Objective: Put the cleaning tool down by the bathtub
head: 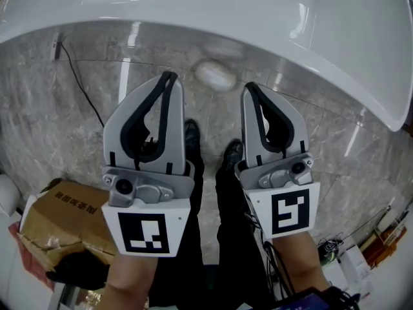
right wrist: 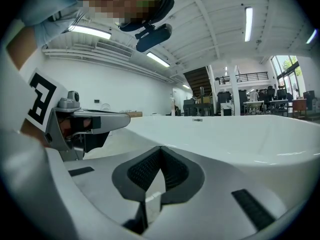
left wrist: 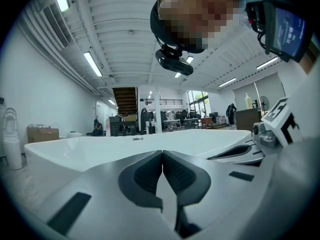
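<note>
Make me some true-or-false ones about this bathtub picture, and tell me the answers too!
1. The left tool and the right tool are both shut, with nothing between their jaws. True.
2. The cardboard box sits inside the bathtub. False: it is outside the tub, low down at the person's left side.
3. A pale oval thing lies on the floor next to the bathtub. True.
4. The right tool is holding the pale oval thing. False: it lies on the floor, and neither tool grips it.
</note>
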Available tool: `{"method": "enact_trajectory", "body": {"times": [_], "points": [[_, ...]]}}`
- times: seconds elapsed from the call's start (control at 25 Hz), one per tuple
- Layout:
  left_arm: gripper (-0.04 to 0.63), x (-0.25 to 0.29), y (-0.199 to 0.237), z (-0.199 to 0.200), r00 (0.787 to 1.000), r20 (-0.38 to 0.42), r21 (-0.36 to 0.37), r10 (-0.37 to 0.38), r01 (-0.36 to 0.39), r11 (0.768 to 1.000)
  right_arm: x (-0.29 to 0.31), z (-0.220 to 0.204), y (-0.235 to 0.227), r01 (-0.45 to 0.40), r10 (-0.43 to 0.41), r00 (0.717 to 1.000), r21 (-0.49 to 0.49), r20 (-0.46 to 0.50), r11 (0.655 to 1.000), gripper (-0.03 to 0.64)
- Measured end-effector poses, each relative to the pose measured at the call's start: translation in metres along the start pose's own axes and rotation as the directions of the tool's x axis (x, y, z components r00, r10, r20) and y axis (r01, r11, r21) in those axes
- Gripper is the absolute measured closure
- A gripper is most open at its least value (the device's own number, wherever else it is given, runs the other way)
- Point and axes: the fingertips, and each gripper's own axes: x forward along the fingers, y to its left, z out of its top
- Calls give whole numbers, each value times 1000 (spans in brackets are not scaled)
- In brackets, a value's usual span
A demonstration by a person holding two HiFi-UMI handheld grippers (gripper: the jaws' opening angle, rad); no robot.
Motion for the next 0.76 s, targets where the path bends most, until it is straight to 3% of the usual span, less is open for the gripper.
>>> {"method": "enact_trajectory", "body": {"times": [0.76], "points": [[578, 6, 4, -10, 1000, -14, 4, -5, 5, 1000, 8, -8, -1, -6, 6, 1000, 1, -4, 1000, 604]]}}
